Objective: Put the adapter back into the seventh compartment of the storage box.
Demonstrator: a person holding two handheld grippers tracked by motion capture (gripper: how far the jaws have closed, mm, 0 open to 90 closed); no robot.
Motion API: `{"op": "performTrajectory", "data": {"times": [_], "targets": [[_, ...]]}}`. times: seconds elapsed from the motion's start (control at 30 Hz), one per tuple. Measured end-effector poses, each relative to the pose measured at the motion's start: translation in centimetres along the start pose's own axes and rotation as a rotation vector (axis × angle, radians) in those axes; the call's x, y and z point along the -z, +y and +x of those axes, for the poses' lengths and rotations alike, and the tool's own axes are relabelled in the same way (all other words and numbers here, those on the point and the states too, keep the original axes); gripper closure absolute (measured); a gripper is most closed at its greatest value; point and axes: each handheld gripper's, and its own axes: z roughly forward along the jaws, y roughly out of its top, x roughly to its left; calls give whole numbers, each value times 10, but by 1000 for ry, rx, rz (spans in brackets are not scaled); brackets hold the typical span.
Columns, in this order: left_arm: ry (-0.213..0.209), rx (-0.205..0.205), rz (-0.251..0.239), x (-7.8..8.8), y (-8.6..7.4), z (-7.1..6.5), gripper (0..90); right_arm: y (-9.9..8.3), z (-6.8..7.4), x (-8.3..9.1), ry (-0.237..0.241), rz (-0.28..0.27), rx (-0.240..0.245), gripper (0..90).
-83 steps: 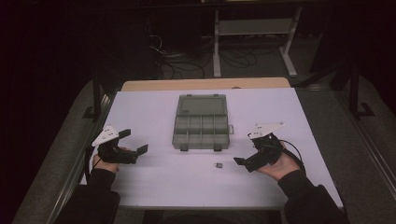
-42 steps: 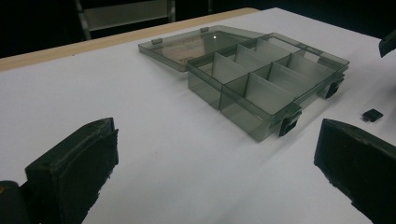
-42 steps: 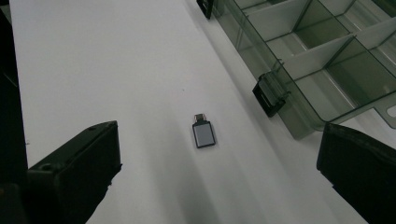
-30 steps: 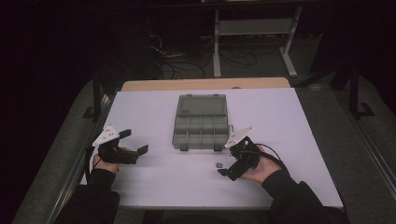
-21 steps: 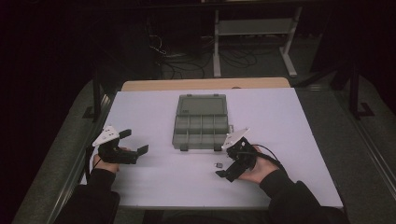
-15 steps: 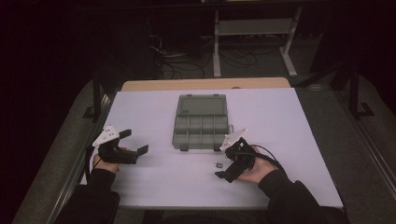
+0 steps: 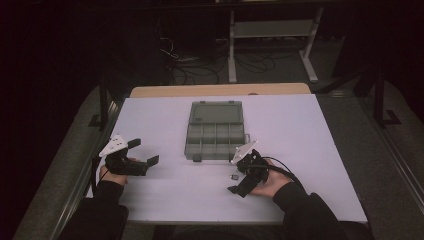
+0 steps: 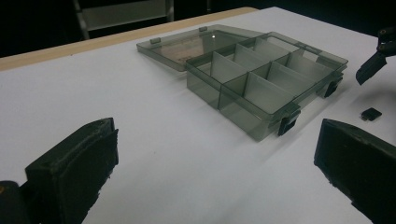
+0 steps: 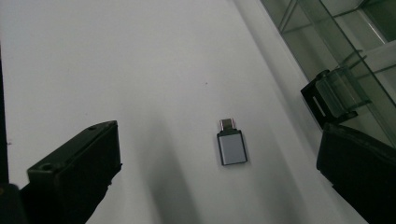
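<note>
A small grey USB-C adapter (image 9: 231, 146) lies flat on the white table, just in front of the organizer box; it also shows as a dark speck (image 7: 233, 176) from above. My right gripper (image 9: 215, 136) hangs open over it, one jaw on each side, touching nothing. From above, the right gripper (image 7: 236, 177) points left, near the box's front right corner. The grey translucent organizer box (image 7: 215, 132) sits mid-table with its lid folded back and its compartments (image 8: 266, 79) bare. My left gripper (image 7: 144, 152) rests open at the table's left, aimed toward the box.
The box's black front latch (image 9: 329, 100) sits just right of the adapter. The white table sheet (image 7: 310, 130) has free room on both sides of the box. A wooden table edge (image 7: 220, 90) runs behind it; cables and a metal stand lie on the dark floor beyond.
My right gripper has moved left from the table's right side and come down over the adapter. The left gripper has stayed put.
</note>
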Motion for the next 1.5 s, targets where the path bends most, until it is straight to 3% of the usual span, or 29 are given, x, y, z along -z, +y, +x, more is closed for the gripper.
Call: {"op": "performTrajectory", "data": {"times": [0.77, 1.07, 1.5], "targets": [[1, 3, 2, 0, 0, 0, 0, 0, -11, -4, 44, -4, 3, 167], [2, 5, 2, 0, 0, 0, 0, 0, -9, -6, 52, 16, 24, 317], [0, 2, 3, -1, 0, 1, 0, 0, -10, -5, 28, 25, 29, 556]]}}
